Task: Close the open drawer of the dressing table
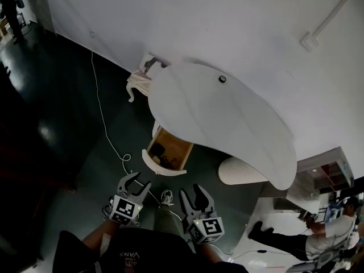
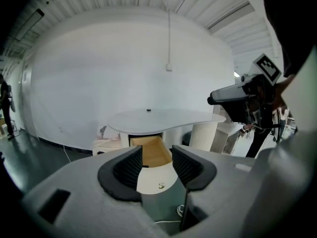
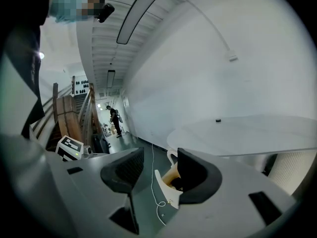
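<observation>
One floor cable [image 1: 125,157] beside drawer [image 1: 177,144]

Floor [image 1: 85,164] before drawer [image 1: 169,150] open, cable [image 1: 104,124] crossing.

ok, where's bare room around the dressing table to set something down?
Tabletop: bare except a small dark object near the wall. Floor left of the open drawer: free, bordered by the white cable. Crowded: dark items in the drawer, ribbed cylinder right of it.

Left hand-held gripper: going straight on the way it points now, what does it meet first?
Probably the open drawer. Its white front sits framed between the open jaws of the left hand-held gripper. Nothing shows in between, though depth is unclear.
</observation>
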Action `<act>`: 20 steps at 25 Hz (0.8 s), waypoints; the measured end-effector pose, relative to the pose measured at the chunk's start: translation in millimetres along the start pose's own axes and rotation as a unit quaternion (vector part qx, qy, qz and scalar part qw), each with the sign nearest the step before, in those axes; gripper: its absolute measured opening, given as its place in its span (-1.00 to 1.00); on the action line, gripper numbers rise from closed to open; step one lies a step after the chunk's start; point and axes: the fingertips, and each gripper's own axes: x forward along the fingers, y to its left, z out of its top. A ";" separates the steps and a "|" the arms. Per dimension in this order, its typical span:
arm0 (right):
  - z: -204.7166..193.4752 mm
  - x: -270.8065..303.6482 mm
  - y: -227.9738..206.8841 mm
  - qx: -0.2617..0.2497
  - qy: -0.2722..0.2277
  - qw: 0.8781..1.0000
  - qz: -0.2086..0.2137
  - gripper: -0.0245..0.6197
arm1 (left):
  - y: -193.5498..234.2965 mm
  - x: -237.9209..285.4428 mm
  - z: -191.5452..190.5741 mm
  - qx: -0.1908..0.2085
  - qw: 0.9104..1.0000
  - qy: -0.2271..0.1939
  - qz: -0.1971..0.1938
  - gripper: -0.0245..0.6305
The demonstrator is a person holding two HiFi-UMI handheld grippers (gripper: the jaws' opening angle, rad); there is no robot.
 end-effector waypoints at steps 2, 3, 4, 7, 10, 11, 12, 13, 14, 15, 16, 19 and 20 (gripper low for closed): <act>-6.0 7.8 -6.8 -0.005 0.016 1.000 0.006 -0.27 | 2.6 13.2 -11.5 0.008 1.000 0.016 0.006 -0.36; -9.3 11.2 -9.6 -0.004 0.023 1.000 0.009 -0.27 | 2.2 20.3 -19.3 0.005 1.000 0.022 0.007 -0.35; -12.8 14.0 -12.0 -0.004 0.028 1.000 0.012 -0.27 | 0.9 27.3 -27.5 -0.002 1.000 0.027 0.005 -0.34; -20.5 18.7 -20.0 -0.005 0.041 0.999 0.015 -0.27 | -0.4 45.5 -43.1 -0.012 0.999 0.035 0.006 -0.30; -21.9 23.5 -29.3 -0.011 0.040 0.999 0.010 -0.27 | 2.2 62.0 -49.6 -0.004 0.999 0.037 0.008 -0.25; -21.7 26.1 -31.7 -0.011 0.039 0.999 0.009 -0.27 | 3.6 67.4 -52.0 -0.002 0.999 0.038 0.007 -0.23; -23.1 28.7 -34.1 -0.012 0.040 0.999 0.009 -0.27 | 5.4 72.5 -55.5 0.000 0.999 0.040 0.007 -0.23; -26.3 30.8 -36.3 -0.013 0.044 0.999 0.009 -0.27 | 7.4 77.0 -60.0 0.001 0.999 0.043 0.008 -0.22; -31.0 32.2 -38.5 -0.015 0.048 0.999 0.010 -0.27 | 9.3 81.0 -64.6 0.001 0.999 0.047 0.009 -0.21; -35.7 33.4 -40.6 -0.017 0.052 0.998 0.011 -0.27 | 10.8 84.7 -69.1 -0.001 0.999 0.052 0.011 -0.20; -39.4 35.2 -42.5 -0.019 0.055 0.998 0.012 -0.27 | 11.7 88.5 -73.8 -0.004 0.998 0.056 0.013 -0.19; -48.0 42.1 -47.2 -0.019 0.061 0.998 0.017 -0.27 | 10.1 99.3 -89.8 -0.012 0.998 0.066 0.013 -0.17; -50.6 44.2 -48.4 -0.018 0.063 0.998 0.018 -0.27 | 8.4 102.6 -95.6 -0.014 0.997 0.070 0.011 -0.16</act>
